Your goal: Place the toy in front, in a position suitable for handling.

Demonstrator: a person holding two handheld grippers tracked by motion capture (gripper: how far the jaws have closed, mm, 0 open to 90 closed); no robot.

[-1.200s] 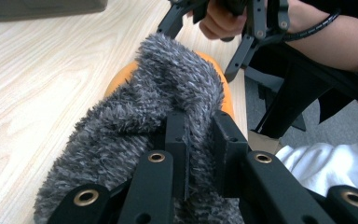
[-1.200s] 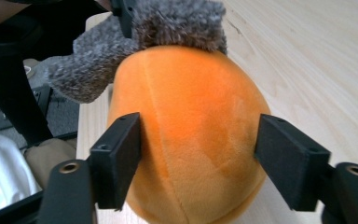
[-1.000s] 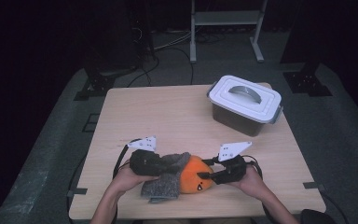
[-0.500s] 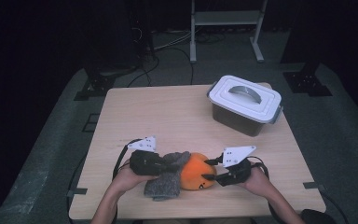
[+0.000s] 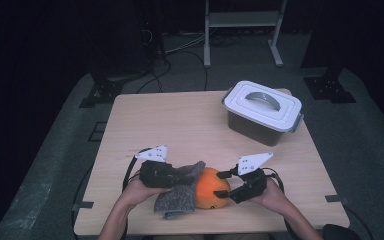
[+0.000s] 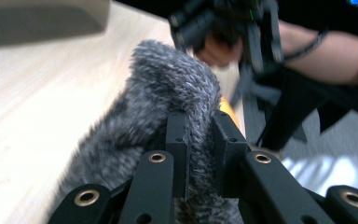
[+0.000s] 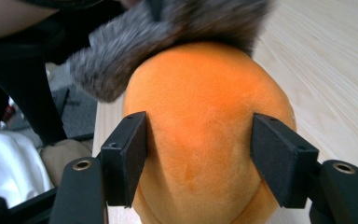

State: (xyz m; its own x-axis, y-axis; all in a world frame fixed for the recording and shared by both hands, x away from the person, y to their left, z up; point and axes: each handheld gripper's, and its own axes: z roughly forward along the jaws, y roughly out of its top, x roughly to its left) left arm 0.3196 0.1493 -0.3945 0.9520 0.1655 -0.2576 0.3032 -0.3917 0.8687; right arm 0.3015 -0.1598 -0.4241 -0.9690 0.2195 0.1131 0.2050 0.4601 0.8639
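An orange plush ball lies near the table's front edge, with a grey fuzzy cloth draped over its left side. My left gripper is shut on a fold of the cloth, which bulges up between its pads. My right gripper faces the ball from the right. Its jaws have just been opening and now stand on either side of the orange plush without squeezing it. In the left gripper view the right gripper shows beyond the cloth.
A grey storage box with a white handled lid stands at the back right of the wooden table. Beyond the table are a metal stand and floor cables. A person's forearms enter from the bottom edge.
The right gripper's jaws have spread apart and let go their squeeze on the orange ball, drawing slightly to the right. The left gripper and the cloth have stayed put.
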